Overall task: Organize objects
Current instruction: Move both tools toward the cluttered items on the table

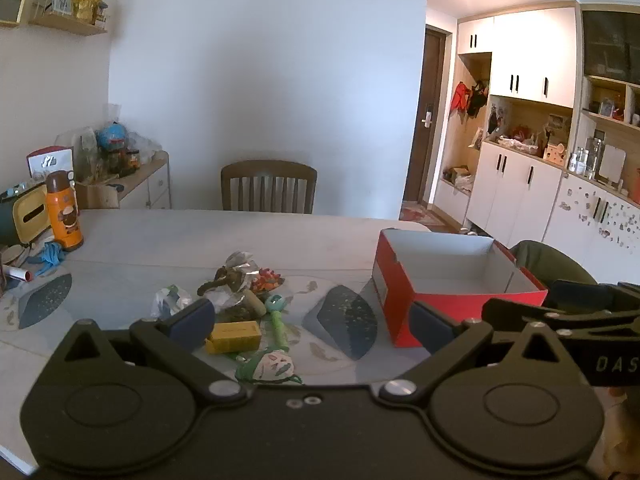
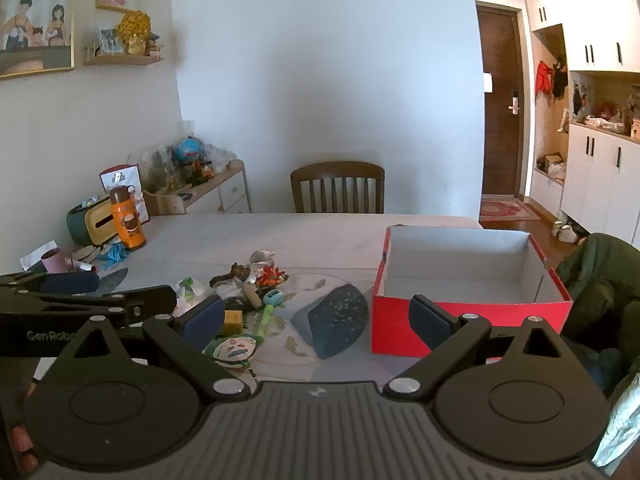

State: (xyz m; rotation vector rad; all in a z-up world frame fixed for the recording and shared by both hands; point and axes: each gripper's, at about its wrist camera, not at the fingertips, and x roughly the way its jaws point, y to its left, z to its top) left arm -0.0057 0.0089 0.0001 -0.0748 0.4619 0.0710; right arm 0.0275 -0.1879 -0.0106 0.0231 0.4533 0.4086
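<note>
A heap of small toys (image 1: 240,288) (image 2: 248,280) lies mid-table: a yellow block (image 1: 234,337) (image 2: 233,321), a green mask-like toy (image 1: 272,366) (image 2: 234,349), a teal-and-green rattle (image 1: 277,312) (image 2: 270,304), red bits and crinkled wrappers. An empty red box (image 1: 452,280) (image 2: 464,280) with a white inside stands to their right. My left gripper (image 1: 310,320) hangs open above the near table, nothing between its fingers. My right gripper (image 2: 318,318) is open too and holds nothing. Each gripper shows at the edge of the other's view.
An orange flask (image 1: 64,212) (image 2: 127,220), a tissue box (image 1: 26,212) and clutter sit at the table's far left. A wooden chair (image 1: 269,186) (image 2: 337,188) stands behind the table. A green-draped seat (image 2: 600,280) is right of the box.
</note>
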